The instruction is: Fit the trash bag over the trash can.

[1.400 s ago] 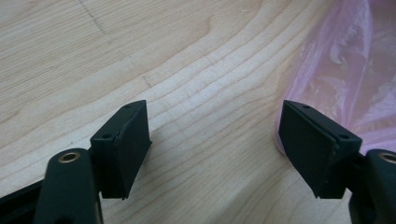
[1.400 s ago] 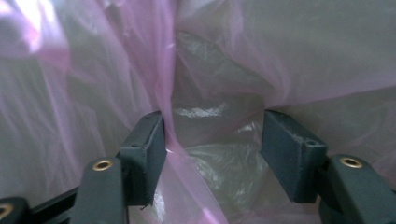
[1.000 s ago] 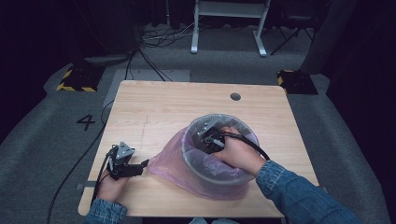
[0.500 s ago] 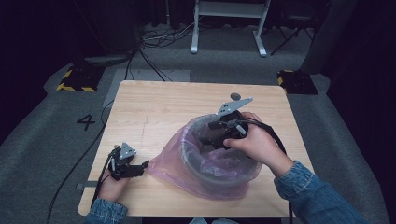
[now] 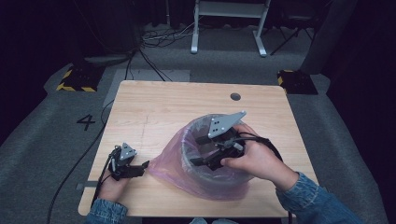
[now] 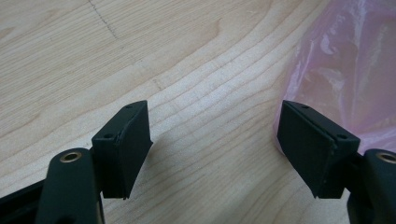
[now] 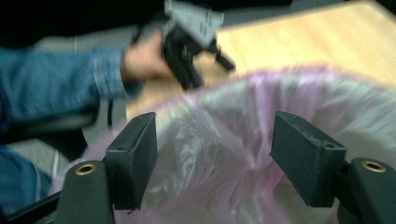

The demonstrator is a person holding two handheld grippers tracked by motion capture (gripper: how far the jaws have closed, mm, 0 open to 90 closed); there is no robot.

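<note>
One wooden table (image 5: 154, 107) carries the work, its pale top bare apart from a single small round hole (image 5: 235, 96) near the far edge. On it, toward the near right, stands one round bin (image 5: 201, 125) with a grey rim, and one pink plastic bag (image 5: 170, 161) lines it, spilling over the rim and sagging down onto the table on the left side. Two hands come in from the near edge, each in a blue denim sleeve, and each holds one pair of tongs. The right tongs (image 5: 200, 150) hang over the open mouth of the bin, pointing left across it, with the grey three-cornered plate on top tilted up; in the right gripper view the right tongs (image 7: 215, 149) are spread wide with nothing between the jaws, and crumpled pink bag (image 7: 233, 140) lies beyond them, though that view is blurred. The left tongs (image 5: 142, 167) rest low at the near left corner of the table, pointing right toward the bag's loose skirt. In the left gripper view the left tongs (image 6: 215, 144) are also spread wide and empty, with bare wood between the jaws and the edge of the pink bag (image 6: 345, 70) just beside the right jaw; I cannot tell whether they touch.
</note>
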